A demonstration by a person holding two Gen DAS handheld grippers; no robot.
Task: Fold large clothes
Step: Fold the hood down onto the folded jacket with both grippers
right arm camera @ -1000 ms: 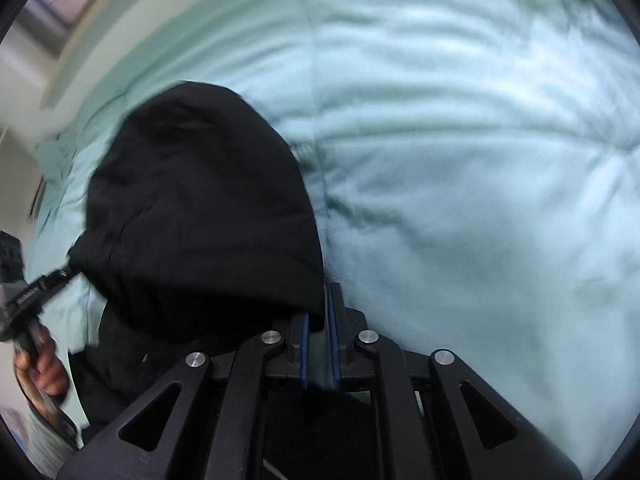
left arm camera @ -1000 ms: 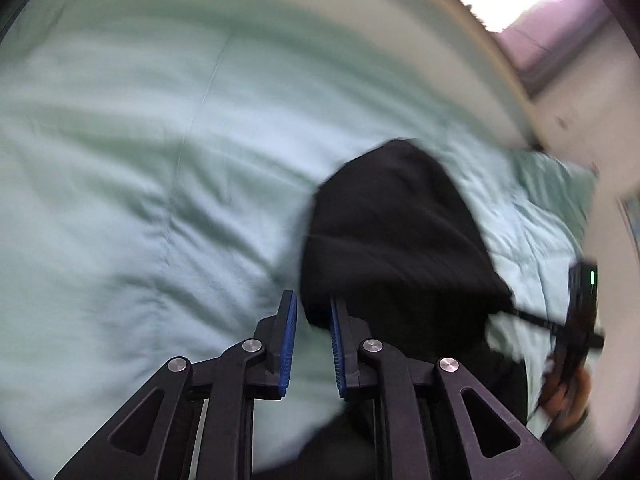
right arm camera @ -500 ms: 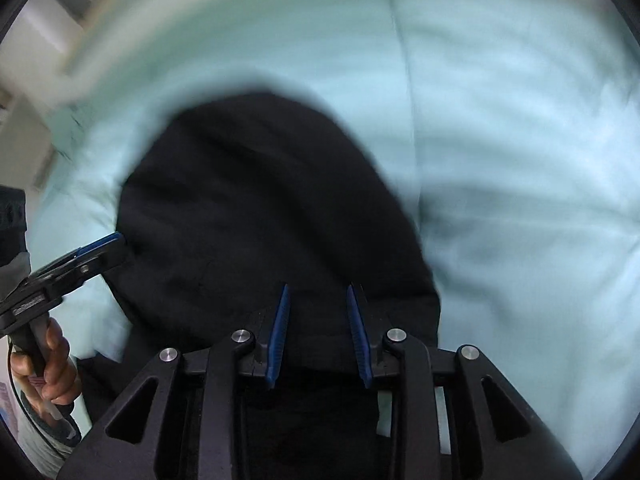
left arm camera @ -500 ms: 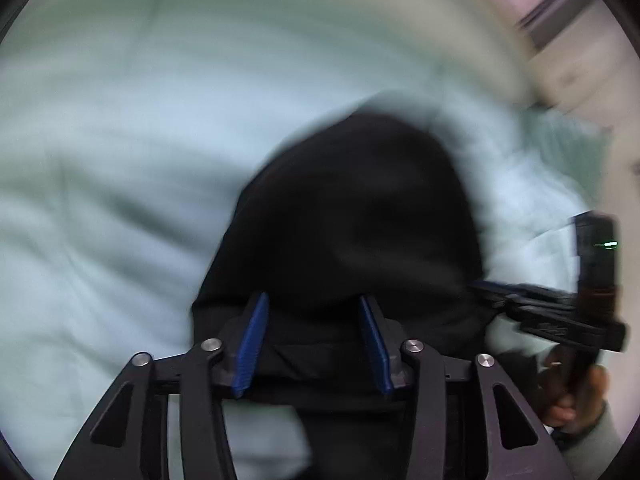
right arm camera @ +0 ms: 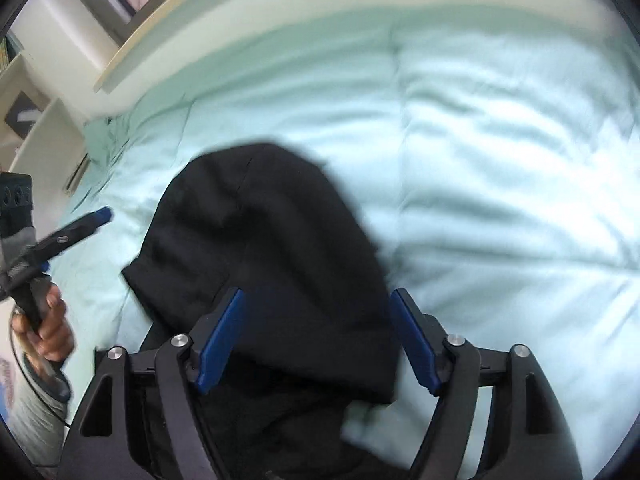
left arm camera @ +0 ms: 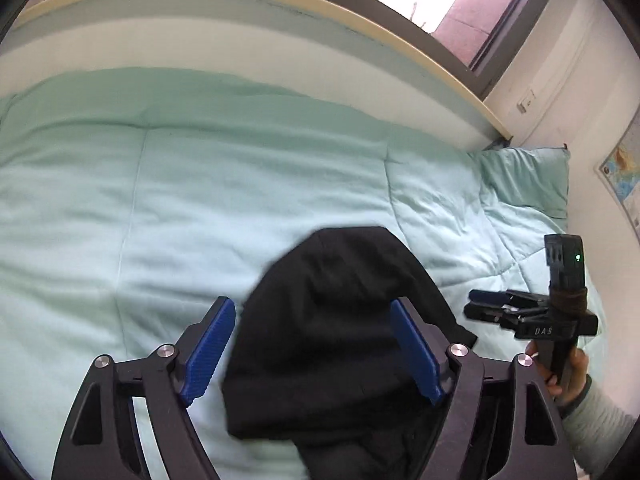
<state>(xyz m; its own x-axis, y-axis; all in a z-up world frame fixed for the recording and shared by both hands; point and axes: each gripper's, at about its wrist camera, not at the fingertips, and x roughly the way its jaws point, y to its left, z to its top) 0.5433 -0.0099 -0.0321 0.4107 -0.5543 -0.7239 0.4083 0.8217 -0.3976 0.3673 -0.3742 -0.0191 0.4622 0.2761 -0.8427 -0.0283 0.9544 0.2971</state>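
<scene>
Black garment (left arm camera: 340, 320) lies on the pale green quilt (left arm camera: 200, 200) of the bed, rounded end (looks like a hood) pointing toward the far side, the rest bunched toward the near edge and running out of sight under both tools. Pillow (left arm camera: 524, 176) off at the right end in the left camera's view, well apart from the cloth

Left gripper (left arm camera: 312, 354): jaws wide apart, nothing between the blue pads (left arm camera: 208, 356) but air, the hood lying below the gap. Whether the tips touch the fabric, cannot tell

Right gripper (right arm camera: 316, 344): same story, jaws spread, holding nothing, poised over the near part of the hood. In the left view the same tool (left arm camera: 500, 308) shows from the side, held in a bare hand (left arm camera: 560, 368)

Judgement: a fold looks just laid, hood turned onto the body, and both tools are free. The pile is still lumpy, so the task seems partway at best

To do the next step well, I'd say: pick opposite edges of the bundle, not the middle; bite through every layer at the edge so none slides; lift both sides level and together; lay the cloth over in one sweep, then let go only once it rests flat. The quilt is soft and could get pinched along with the garment, so keep the tips shallow
</scene>
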